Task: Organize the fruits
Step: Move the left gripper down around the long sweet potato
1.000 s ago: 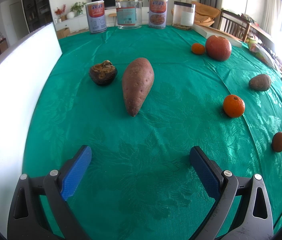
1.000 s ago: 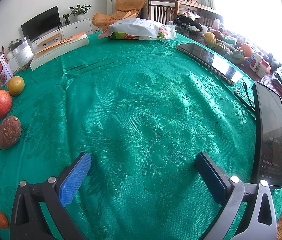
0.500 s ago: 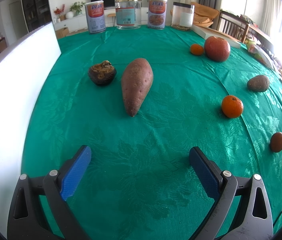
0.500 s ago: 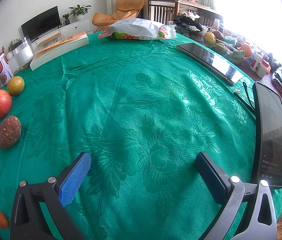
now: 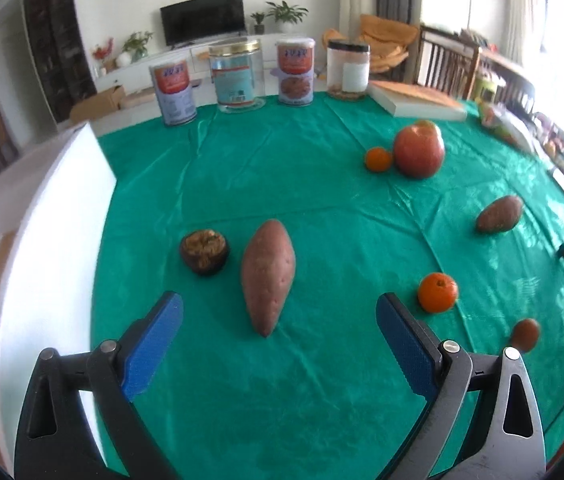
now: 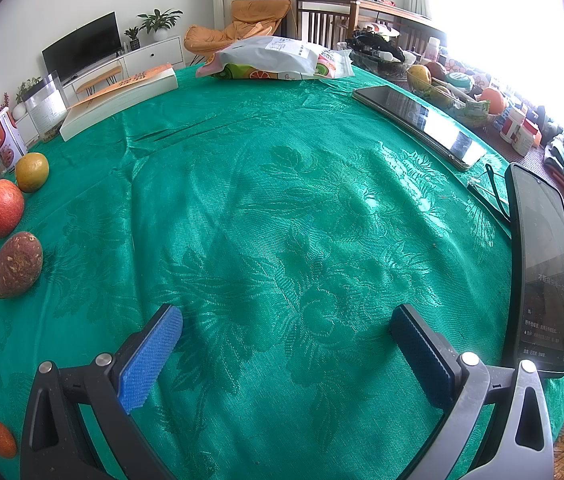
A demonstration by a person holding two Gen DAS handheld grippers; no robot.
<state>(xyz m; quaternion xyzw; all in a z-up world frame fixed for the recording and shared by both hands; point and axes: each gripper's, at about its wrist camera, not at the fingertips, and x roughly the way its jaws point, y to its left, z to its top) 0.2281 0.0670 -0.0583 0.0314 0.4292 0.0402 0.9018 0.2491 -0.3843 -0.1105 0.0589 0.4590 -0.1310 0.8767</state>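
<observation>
Light: bright daylight from windows on the right
Glare: window area blown out white; sheen on the green tablecloth (image 6: 282,200)
Blur: left wrist view soft
Edges: fisheye bending, dark corners

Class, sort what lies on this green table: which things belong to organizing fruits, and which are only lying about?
Job: apple, tangerine, small orange, big sweet potato.
Lying about: tins, glass jar, phones, snack bag.

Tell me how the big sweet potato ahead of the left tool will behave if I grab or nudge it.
The sweet potato looks firm and fairly heavy. Its rounded, tapered shape suggests it may roll sideways or pivot if nudged. The open left tool seems wide enough to span its middle, where the grip is probably safest.
</observation>
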